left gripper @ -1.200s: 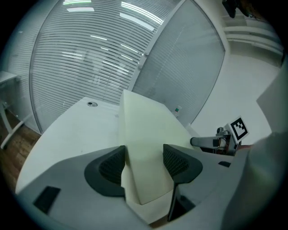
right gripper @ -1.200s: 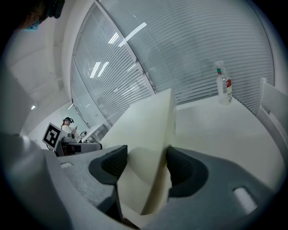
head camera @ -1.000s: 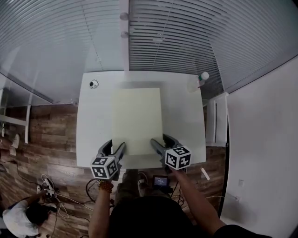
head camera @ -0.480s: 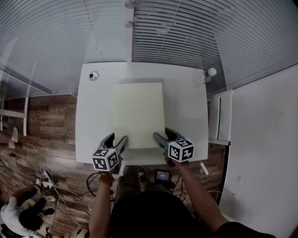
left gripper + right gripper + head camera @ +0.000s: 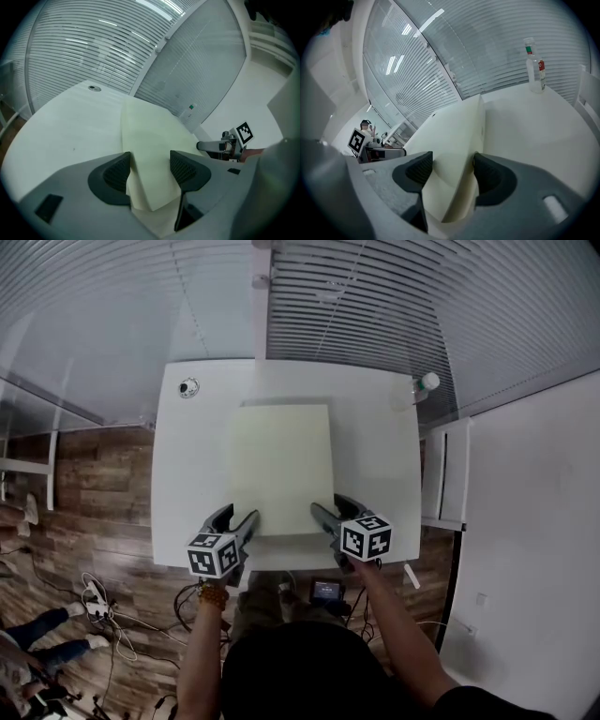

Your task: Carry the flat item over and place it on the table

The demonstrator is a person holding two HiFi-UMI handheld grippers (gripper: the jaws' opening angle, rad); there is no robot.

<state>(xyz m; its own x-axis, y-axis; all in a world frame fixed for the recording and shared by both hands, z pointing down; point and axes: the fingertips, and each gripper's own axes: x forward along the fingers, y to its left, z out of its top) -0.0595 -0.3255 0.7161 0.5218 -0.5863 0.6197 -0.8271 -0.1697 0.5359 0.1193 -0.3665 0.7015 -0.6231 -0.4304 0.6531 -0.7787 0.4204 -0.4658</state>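
A pale cream flat board (image 5: pixel 281 465) sits low over the white table (image 5: pixel 187 474), with a thin shadow along its far edge. My left gripper (image 5: pixel 234 518) holds the near left corner and my right gripper (image 5: pixel 330 507) holds the near right corner. In the left gripper view the board (image 5: pixel 150 140) runs between the dark pads (image 5: pixel 117 173) of the left gripper (image 5: pixel 150 168), shut on that corner. The right gripper view shows the board (image 5: pixel 454 136) pinched in the right gripper (image 5: pixel 452 171).
A clear bottle (image 5: pixel 424 384) with a green cap stands at the table's far right corner. A small round object (image 5: pixel 188 388) lies at its far left corner. Window blinds run behind the table, a white cabinet (image 5: pixel 445 484) stands to its right, and cables (image 5: pixel 94 601) lie on the wooden floor.
Both grippers and the board have edged a little farther over the table. A person at the lower left has moved toward the picture's corner.
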